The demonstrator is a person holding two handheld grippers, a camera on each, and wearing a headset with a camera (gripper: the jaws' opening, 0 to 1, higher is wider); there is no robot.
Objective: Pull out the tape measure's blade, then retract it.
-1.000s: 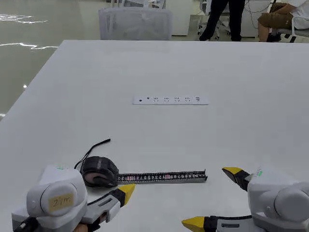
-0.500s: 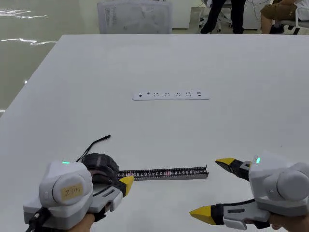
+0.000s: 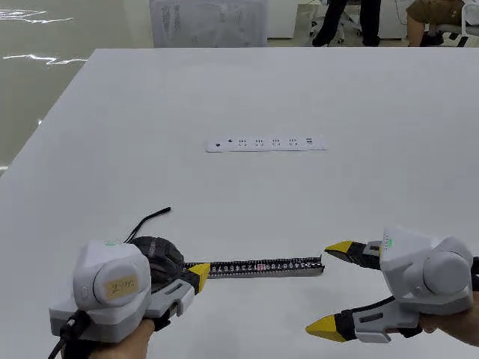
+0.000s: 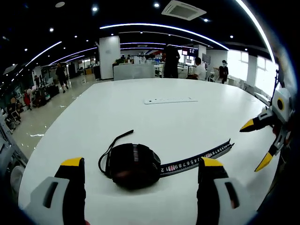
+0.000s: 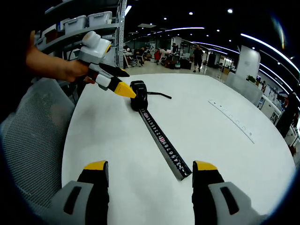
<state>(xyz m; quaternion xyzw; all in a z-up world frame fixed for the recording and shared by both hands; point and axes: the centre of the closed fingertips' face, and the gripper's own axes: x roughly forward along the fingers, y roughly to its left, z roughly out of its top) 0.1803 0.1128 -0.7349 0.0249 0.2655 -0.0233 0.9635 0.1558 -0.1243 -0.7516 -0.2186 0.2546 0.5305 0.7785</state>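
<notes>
Blade out, flat on surface, running toward 3 o'clock from tape measure case (pull-out looks done). Retraction left. Left tool released, straddling case; right tool released, near blade tip.

Black tape measure, blade out, before parted left tongs

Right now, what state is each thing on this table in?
tape measure: not gripped.
blade: pulled out, lying flat.
left gripper: open, jaws either side of the tape measure.
right gripper: open, holding nothing, near the blade's tip.
power strip: nothing plugged in.
</notes>
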